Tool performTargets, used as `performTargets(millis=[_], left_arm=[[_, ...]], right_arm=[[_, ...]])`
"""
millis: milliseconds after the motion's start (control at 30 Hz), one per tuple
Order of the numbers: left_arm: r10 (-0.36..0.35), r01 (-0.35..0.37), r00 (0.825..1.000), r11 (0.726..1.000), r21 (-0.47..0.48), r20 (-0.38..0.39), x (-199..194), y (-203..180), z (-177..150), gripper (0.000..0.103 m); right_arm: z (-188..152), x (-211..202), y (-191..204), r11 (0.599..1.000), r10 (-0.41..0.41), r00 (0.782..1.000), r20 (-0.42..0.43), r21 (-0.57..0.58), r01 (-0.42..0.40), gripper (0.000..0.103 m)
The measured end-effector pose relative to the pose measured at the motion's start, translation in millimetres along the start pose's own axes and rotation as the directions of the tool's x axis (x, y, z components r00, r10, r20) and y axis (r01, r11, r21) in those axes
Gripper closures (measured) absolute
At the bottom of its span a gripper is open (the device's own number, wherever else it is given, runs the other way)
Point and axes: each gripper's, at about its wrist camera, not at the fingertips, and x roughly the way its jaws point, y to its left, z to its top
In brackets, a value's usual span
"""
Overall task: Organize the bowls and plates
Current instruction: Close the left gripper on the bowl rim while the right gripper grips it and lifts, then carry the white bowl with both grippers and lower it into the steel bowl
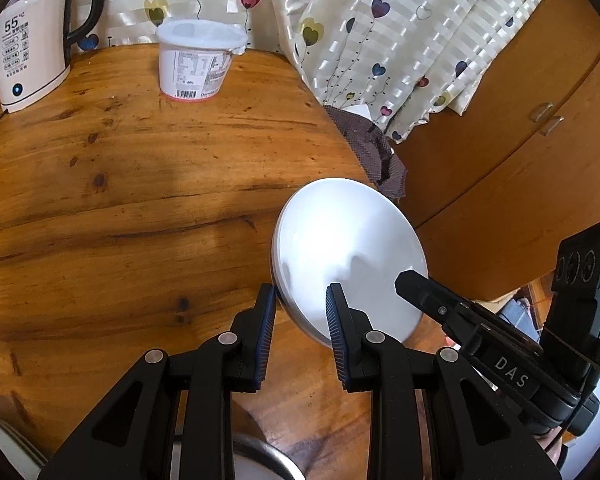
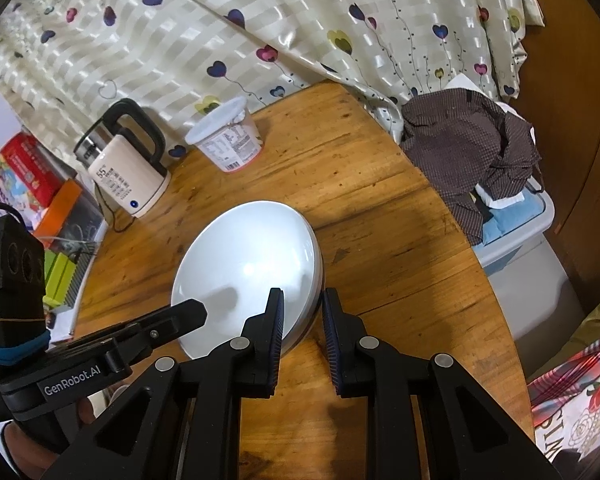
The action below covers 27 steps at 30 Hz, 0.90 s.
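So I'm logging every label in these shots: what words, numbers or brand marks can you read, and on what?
"55°C": on the cream kettle.
"DAS": on the right gripper.
"GenRobot.AI": on the left gripper.
"SIM", cut off at the edge: on the plaid cloth.
Kettle's small print: too small to read.
White tub label and barcode: blurred.
Red box: unreadable.

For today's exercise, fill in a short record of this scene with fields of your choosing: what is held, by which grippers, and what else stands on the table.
Held item: white plate, tilted, apparently off the wooden table
Left gripper: clamped on the plate's rim
Right gripper: clamped on the opposite rim
Background items: white tub, electric kettle
Beside table: brown checked cloth
Backdrop: heart-patterned curtain
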Motion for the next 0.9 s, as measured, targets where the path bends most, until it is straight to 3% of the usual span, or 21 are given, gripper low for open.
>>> performTargets(millis=[900], left_arm=[[0.015,-0.015,0.993,1.0,-0.004,0.12,-88.5,3.6,-38.1,0.076]], right_arm=[[-25.3,-54.8,65.8,0.995,0.046,0.998,0.052,-0.096,-0.041,0.084]])
